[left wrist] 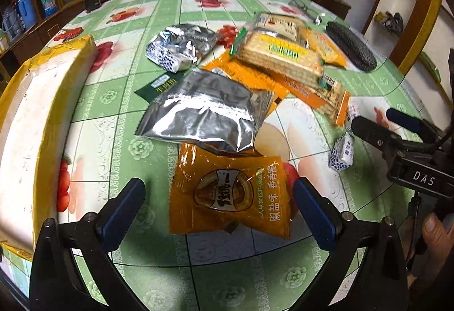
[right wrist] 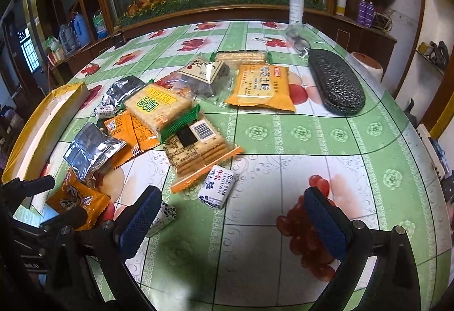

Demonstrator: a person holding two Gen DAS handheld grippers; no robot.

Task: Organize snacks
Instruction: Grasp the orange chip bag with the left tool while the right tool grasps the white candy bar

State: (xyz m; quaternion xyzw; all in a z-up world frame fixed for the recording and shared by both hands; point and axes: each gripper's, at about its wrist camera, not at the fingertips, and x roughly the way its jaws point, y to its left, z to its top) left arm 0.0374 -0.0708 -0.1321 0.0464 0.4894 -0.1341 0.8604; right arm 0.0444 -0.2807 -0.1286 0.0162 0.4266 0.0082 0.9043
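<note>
My left gripper (left wrist: 220, 211) is open, its blue pads on either side of an orange snack packet (left wrist: 229, 197) that lies flat on the table; the right pad is close to the packet's edge. Beyond it lie a silver foil bag (left wrist: 204, 115) and a cracker pack (left wrist: 281, 55) on a heap of orange packets. My right gripper (right wrist: 232, 225) is open above the tablecloth with nothing between its fingers. A small blue-and-white sweet (right wrist: 217, 186) lies just ahead of it, and another (right wrist: 163, 215) sits beside its left pad.
A long white box with yellow tape (left wrist: 37, 123) stands along the table's left side. A black glasses case (right wrist: 336, 81), spectacles (right wrist: 300, 44) and a white spray bottle (right wrist: 296, 2) are at the far right. An orange cheese-biscuit pack (right wrist: 262, 86) lies behind the heap.
</note>
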